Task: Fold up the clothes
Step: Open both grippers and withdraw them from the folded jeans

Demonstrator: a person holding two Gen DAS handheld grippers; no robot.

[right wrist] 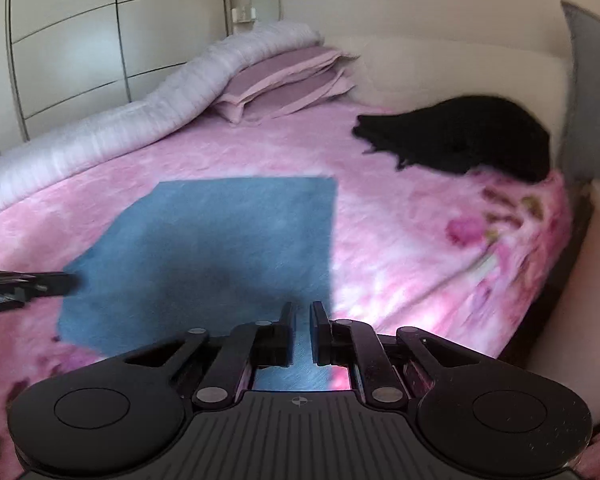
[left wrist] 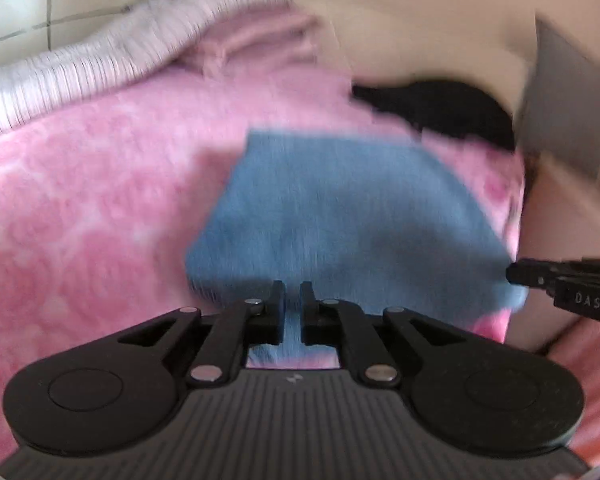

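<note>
A folded blue cloth (left wrist: pixel 340 208) (right wrist: pixel 220 240) lies flat on the pink blanket (left wrist: pixel 80 200) (right wrist: pixel 420 220) of a bed. My left gripper (left wrist: pixel 294 286) sits at the cloth's near edge, jaws almost together with blue fabric in the narrow gap. It shows at the cloth's left edge (right wrist: pixel 74 280) in the right wrist view. My right gripper (right wrist: pixel 300 306) is also nearly closed, with blue fabric between its fingers. Its tip meets the cloth's right corner (left wrist: pixel 512 274) in the left wrist view. Both views are blurred.
A crumpled black garment (right wrist: pixel 460 140) (left wrist: pixel 440 108) lies far right by the cream headboard (right wrist: pixel 440 72). Purple pillows (right wrist: pixel 284 76) and a rolled white quilt (right wrist: pixel 140 120) line the far side. A wardrobe (right wrist: pixel 80 40) stands behind. The bed's edge drops off at right.
</note>
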